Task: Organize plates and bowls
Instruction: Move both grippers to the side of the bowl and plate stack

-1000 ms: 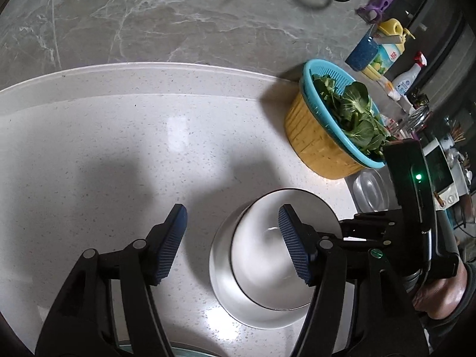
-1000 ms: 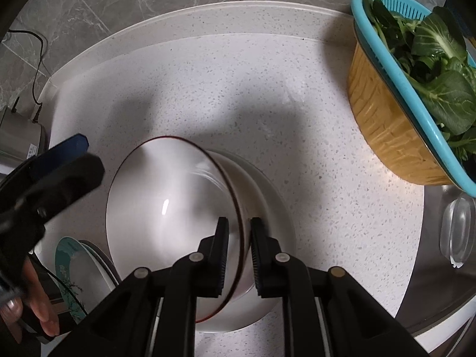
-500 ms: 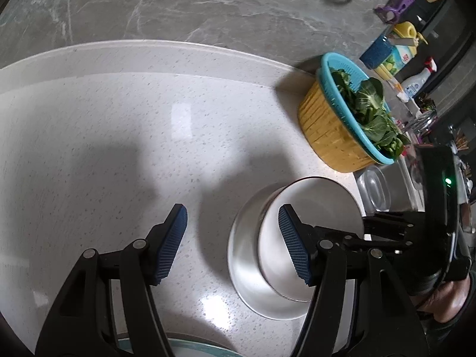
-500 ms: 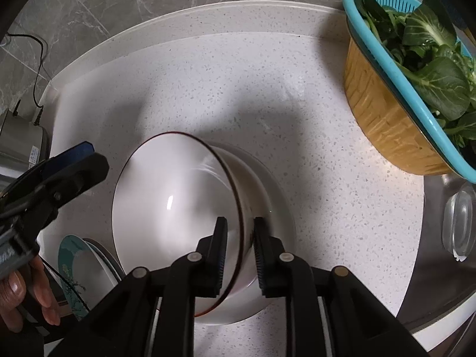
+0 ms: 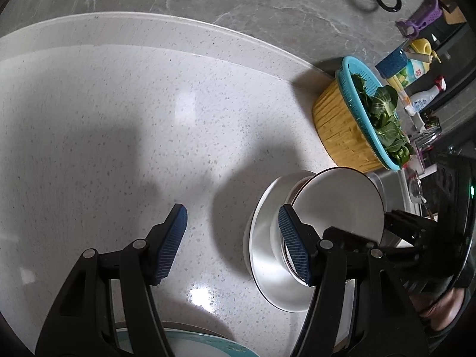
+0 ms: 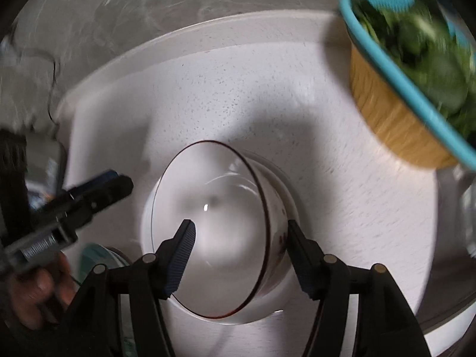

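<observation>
A white bowl with a dark red rim (image 6: 220, 223) sits tilted inside a larger white bowl (image 6: 285, 205) on the speckled counter. My right gripper (image 6: 239, 241) is open, its jaws spread to either side of the red-rimmed bowl's near edge. The nested bowls also show in the left wrist view (image 5: 339, 202), with the larger bowl (image 5: 261, 238) below. My left gripper (image 5: 232, 238) is open and empty just left of the bowls, above the counter. A teal-patterned plate (image 5: 205, 345) lies below my left gripper and shows in the right wrist view (image 6: 95, 255).
A yellow basket with a teal colander of greens (image 5: 357, 125) stands right of the bowls, by the back wall. It also shows in the right wrist view (image 6: 401, 89). Bottles (image 5: 416, 71) stand behind it. A sink edge (image 6: 455, 297) is at the right.
My right gripper has opened and let go of the red-rimmed bowl, which now rests in the larger bowl. My left gripper has drifted left, away from the bowls.
</observation>
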`<control>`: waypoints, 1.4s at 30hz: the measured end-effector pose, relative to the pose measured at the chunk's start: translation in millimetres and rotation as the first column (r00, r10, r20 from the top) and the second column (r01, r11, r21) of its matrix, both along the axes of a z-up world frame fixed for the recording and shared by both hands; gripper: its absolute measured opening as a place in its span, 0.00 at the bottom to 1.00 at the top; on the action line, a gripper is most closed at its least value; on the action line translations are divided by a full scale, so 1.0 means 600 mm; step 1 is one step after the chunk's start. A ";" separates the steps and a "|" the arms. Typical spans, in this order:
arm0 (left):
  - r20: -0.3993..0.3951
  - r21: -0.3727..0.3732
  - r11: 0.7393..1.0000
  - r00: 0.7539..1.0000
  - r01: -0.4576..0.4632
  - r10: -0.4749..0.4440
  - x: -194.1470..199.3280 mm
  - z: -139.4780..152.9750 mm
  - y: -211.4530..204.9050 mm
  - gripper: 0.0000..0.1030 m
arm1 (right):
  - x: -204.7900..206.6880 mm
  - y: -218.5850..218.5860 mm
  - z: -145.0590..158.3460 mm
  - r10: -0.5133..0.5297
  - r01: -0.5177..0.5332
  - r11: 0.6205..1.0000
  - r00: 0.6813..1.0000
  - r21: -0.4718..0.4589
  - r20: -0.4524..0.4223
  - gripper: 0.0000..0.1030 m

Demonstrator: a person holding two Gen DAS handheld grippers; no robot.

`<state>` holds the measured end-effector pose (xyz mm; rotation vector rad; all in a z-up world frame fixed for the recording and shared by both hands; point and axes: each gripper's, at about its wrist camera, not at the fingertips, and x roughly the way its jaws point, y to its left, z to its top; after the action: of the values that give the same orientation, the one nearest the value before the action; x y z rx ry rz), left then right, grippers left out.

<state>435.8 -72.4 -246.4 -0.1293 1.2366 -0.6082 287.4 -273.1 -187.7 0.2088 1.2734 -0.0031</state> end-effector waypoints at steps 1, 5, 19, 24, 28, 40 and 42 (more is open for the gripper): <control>-0.003 0.000 1.000 1.000 -0.001 0.001 0.000 -0.002 0.000 0.60 | 0.000 0.011 0.000 0.027 -0.027 0.999 1.000 -0.046 0.004 0.64; -0.018 -0.002 1.000 1.000 0.002 -0.002 -0.001 -0.007 0.002 0.60 | -0.003 0.045 -0.005 0.097 -0.095 0.980 0.995 -0.173 0.002 0.64; 0.016 0.062 0.993 0.995 0.097 -0.098 -0.007 0.000 0.000 0.61 | -0.043 -0.015 0.052 0.079 -0.067 0.995 0.985 -0.076 0.156 0.79; 0.014 0.165 0.969 0.982 0.184 -0.189 -0.011 -0.014 -0.022 0.61 | -0.084 -0.131 0.054 -0.114 0.104 0.993 0.974 0.060 0.194 0.72; 0.020 0.217 0.945 0.967 0.244 -0.254 -0.022 -0.028 -0.050 0.61 | -0.112 -0.171 0.005 -0.174 0.159 0.976 0.980 0.151 0.094 0.53; -0.008 0.284 0.916 0.956 0.283 -0.293 -0.006 -0.087 -0.096 0.59 | -0.097 -0.132 -0.061 -0.124 0.123 0.975 0.992 0.186 -0.004 0.42; -0.014 0.266 0.922 0.957 0.282 -0.289 0.001 -0.093 -0.100 0.60 | -0.080 -0.131 -0.070 -0.130 0.127 0.971 0.992 0.200 0.000 0.41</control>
<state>436.7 -132.2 -302.1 0.2892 1.3115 -0.6854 239.3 -352.0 -229.7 0.4640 1.2451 0.0155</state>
